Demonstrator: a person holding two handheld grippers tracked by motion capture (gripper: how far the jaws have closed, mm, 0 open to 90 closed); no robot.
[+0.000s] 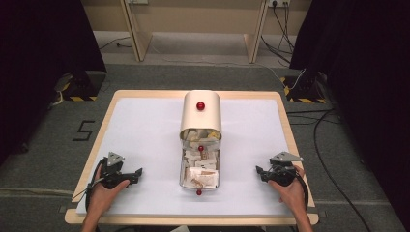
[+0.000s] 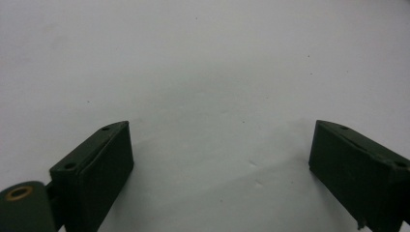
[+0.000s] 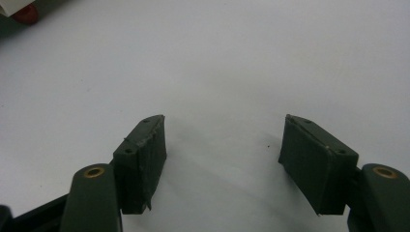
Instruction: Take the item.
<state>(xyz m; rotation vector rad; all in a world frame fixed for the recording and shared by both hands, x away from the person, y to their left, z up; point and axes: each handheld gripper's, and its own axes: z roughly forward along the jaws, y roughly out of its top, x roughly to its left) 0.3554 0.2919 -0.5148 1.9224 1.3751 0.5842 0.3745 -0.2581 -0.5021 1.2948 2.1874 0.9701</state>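
A cream box with a rounded lid and a red knob stands at the middle of the white table top. Its clear drawer is pulled out toward me and holds several white and tan packets. Red knobs mark the drawer's front and its inner end. My left gripper rests near the front left, jaws open over bare table. My right gripper rests near the front right, jaws open with nothing between them. A red knob shows at that view's top left corner.
The table's wooden rim runs along the front. Beyond the table lie grey carpet, cables at the right, black curtains on both sides and wooden desk legs at the back.
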